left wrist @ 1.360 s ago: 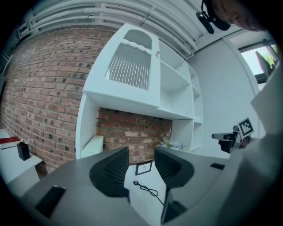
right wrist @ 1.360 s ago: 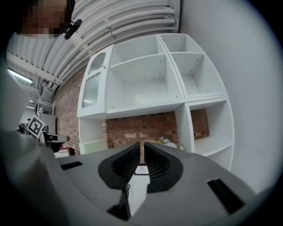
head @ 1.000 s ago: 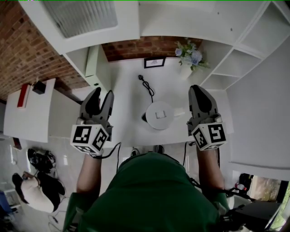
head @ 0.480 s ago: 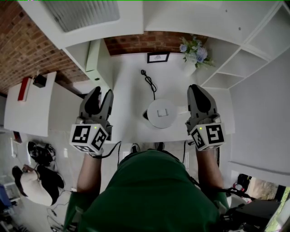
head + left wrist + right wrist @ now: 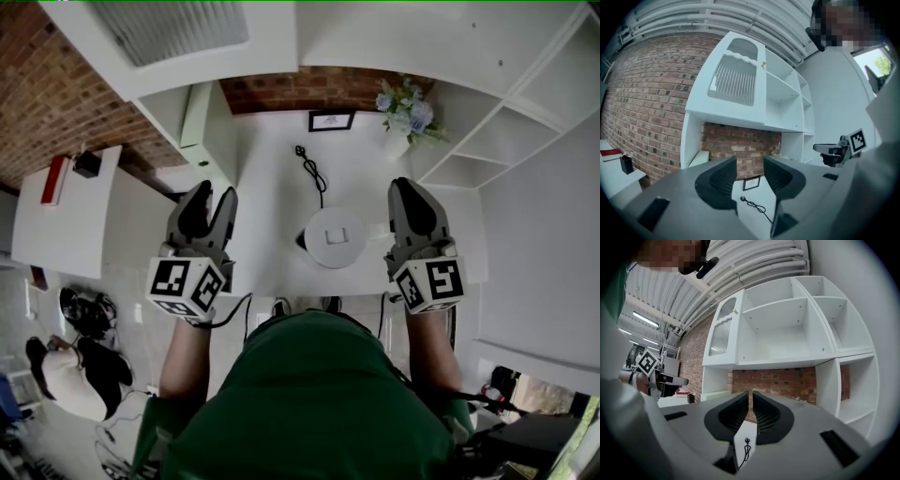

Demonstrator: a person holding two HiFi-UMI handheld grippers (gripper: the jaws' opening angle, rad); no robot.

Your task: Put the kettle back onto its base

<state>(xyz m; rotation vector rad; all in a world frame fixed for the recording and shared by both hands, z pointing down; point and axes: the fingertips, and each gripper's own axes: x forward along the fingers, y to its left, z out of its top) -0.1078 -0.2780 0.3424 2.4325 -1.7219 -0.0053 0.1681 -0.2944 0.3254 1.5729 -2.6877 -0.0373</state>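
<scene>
**Both grippers empty; kettle on the bench between them.**

We read the left gripper [image 5: 211,195] with its jaws apart and nothing between them. The right gripper [image 5: 410,187] has its jaws together on nothing. Between the two, touched by neither, the round white kettle [image 5: 335,237] stands on the white bench [image 5: 272,187]. A thin black power cord [image 5: 311,172] leads away from its far side. No view shows the base, so we judge the kettle either already seated or still to be lifted and placed. The print in the small black-framed picture [image 5: 331,121] is too small to read, and no brand is legible.
</scene>
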